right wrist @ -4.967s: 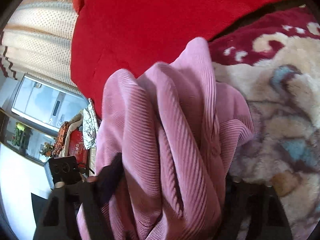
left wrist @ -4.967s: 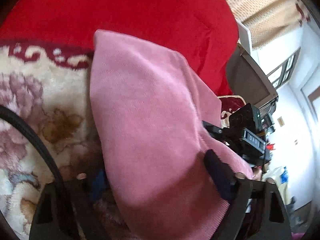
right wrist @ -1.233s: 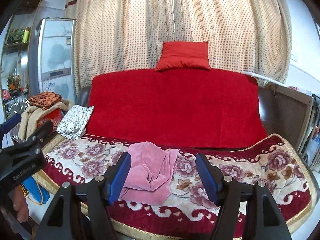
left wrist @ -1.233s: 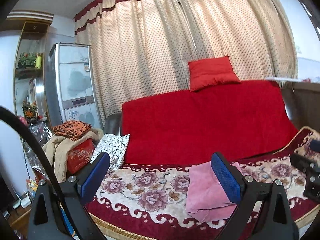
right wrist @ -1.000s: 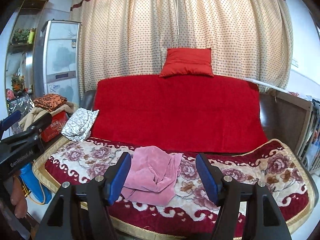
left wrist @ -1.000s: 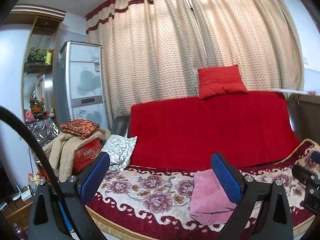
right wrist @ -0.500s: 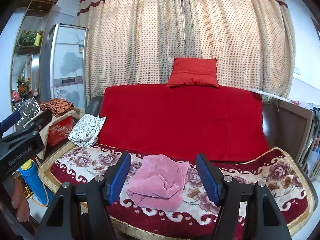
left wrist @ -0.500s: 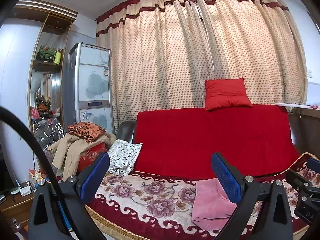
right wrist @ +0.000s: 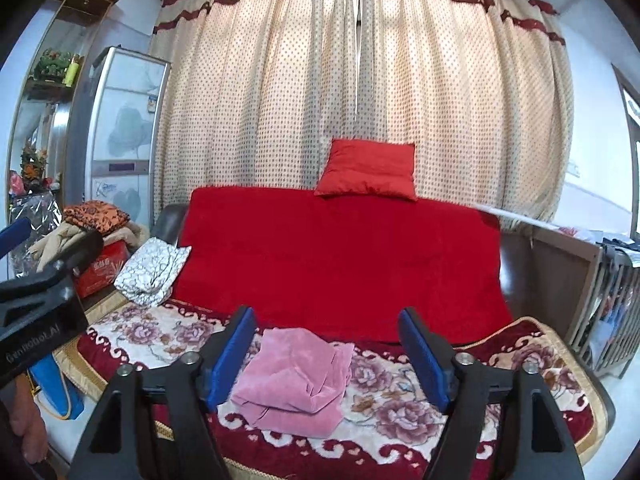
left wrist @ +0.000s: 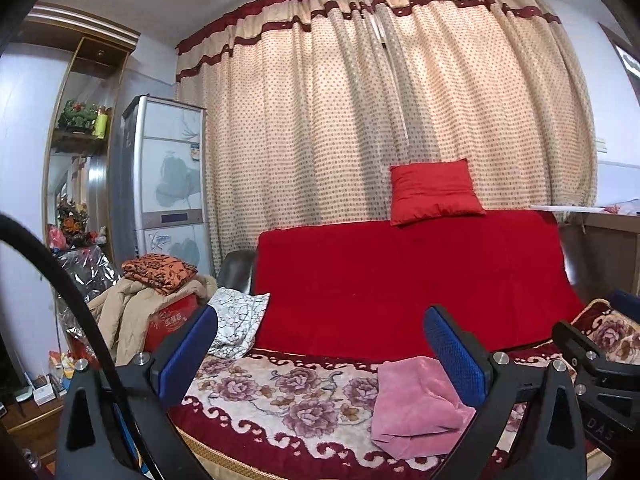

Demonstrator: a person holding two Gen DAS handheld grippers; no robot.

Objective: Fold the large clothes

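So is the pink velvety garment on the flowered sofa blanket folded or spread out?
Folded. The pink velvety garment lies as a compact, layered bundle on the flowered sofa blanket, though loosely, with uneven edges.

Pink garment (right wrist: 296,380) soft velvety cloth; floral blanket (right wrist: 400,408) plush; sofa cover (right wrist: 340,260) matt red fabric.
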